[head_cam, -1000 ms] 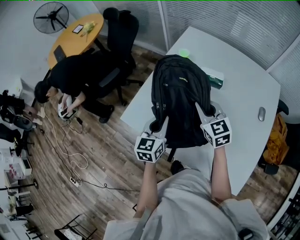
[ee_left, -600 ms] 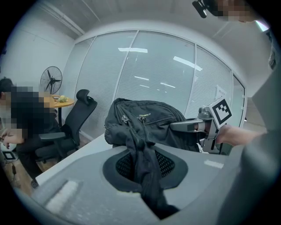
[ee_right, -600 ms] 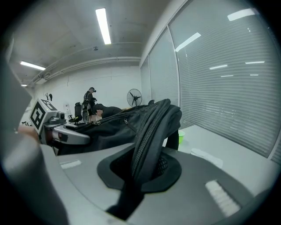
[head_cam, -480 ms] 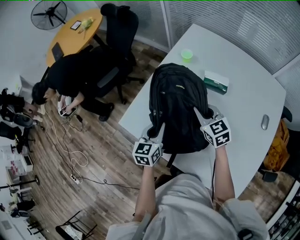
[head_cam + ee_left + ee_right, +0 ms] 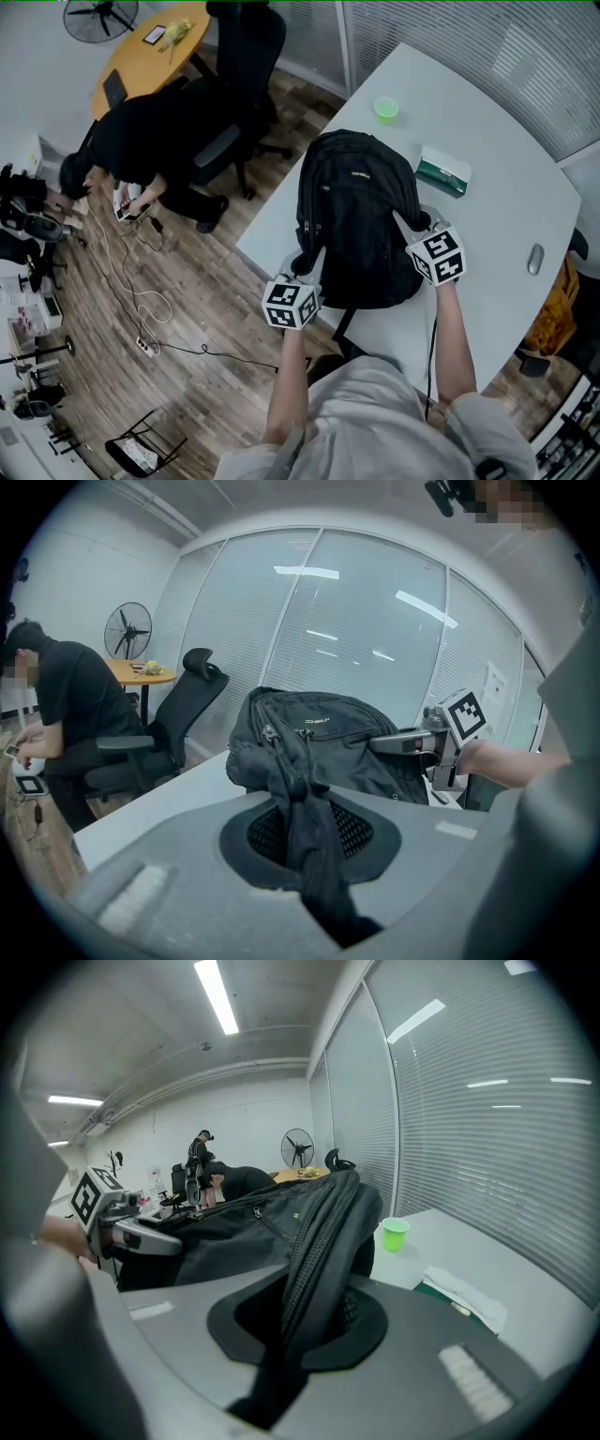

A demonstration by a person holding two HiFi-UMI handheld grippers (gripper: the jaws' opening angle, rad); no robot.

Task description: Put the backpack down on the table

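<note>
Head view: a black backpack (image 5: 356, 220) stands upright at the near left edge of a white table (image 5: 497, 216), flanked by the left gripper (image 5: 305, 267) and the right gripper (image 5: 415, 225). Whether its base rests fully on the tabletop is hard to tell. A green cup (image 5: 386, 109) and a green packet (image 5: 442, 171) sit beyond it.

Left gripper view: the jaws are clenched on a black fabric strap (image 5: 302, 803) that runs up to the bag.

Right gripper view: the jaws are clamped on a padded shoulder strap (image 5: 323, 1232), with the cup beyond on the right.
</note>
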